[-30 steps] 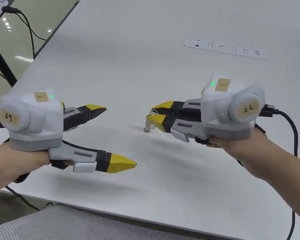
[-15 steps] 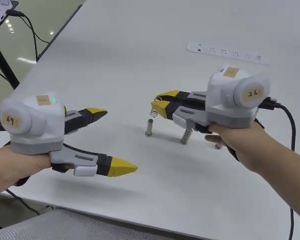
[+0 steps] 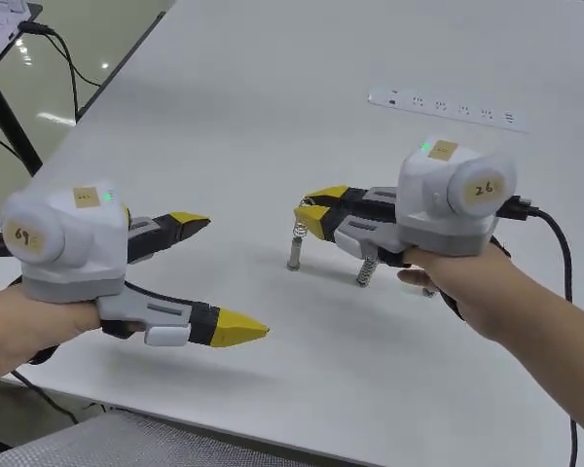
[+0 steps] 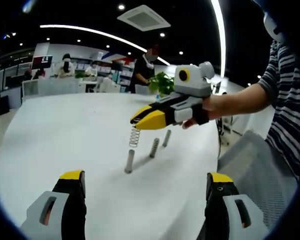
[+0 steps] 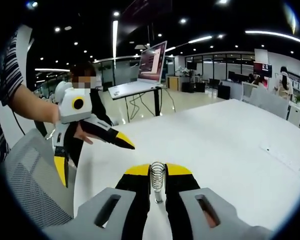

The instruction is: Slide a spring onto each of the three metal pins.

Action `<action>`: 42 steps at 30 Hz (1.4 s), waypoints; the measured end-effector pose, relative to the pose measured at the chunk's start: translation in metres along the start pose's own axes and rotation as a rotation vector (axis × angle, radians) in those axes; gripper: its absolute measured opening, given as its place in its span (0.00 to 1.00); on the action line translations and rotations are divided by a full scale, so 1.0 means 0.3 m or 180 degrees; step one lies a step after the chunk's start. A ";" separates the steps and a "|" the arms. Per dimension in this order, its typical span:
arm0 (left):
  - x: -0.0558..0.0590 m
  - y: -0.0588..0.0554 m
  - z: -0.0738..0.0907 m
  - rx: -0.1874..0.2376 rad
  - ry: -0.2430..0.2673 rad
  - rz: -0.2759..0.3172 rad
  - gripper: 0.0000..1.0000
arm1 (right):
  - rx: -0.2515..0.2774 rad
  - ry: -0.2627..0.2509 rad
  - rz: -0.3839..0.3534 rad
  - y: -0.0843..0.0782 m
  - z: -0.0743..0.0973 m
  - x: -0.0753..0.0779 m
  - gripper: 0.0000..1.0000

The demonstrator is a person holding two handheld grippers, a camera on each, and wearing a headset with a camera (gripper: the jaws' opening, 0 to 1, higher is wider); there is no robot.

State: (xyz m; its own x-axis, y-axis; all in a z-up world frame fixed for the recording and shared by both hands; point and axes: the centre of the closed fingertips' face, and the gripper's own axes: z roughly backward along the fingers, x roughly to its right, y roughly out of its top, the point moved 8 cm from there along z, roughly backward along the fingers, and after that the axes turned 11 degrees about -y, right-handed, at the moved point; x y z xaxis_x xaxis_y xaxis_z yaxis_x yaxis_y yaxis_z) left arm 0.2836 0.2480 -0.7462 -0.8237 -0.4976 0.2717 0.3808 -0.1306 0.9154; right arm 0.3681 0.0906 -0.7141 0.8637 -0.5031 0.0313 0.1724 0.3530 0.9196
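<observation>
Spring [image 5: 157,176], a silvery wire coil, hangs upright, clamped between the fingers of the right gripper [image 3: 311,208] over the leftmost metal pin [image 4: 129,161]; the left gripper [image 3: 229,277] has its fingers wide apart.

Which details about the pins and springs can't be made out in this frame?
- Third pin: in the head view the person's hand mostly hides it; in the left gripper view it's too small to tell if it carries a spring.
- The spring in the right gripper: whether its lower end touches the pin below is too small to judge in any view.
</observation>
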 end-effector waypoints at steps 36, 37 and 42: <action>0.000 -0.011 0.004 0.0003 0.0010 0.0047 0.97 | -0.0116 -0.0024 -0.0084 -0.043 -0.020 0.007 0.07; 0.001 -0.012 0.004 -0.0003 0.0009 0.0043 0.97 | -0.0120 -0.0015 -0.0088 -0.044 -0.020 0.005 0.07; 0.002 -0.014 0.005 -0.0009 0.0008 0.0056 0.97 | -0.0125 -0.0016 -0.0080 -0.046 -0.022 0.001 0.07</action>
State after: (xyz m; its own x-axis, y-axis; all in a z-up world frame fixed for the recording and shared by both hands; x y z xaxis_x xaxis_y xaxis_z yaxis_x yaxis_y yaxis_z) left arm 0.2810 0.2494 -0.7493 -0.8158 -0.5020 0.2870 0.3965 -0.1242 0.9096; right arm 0.3692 0.0909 -0.7295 0.8565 -0.5161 0.0103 0.2126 0.3709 0.9040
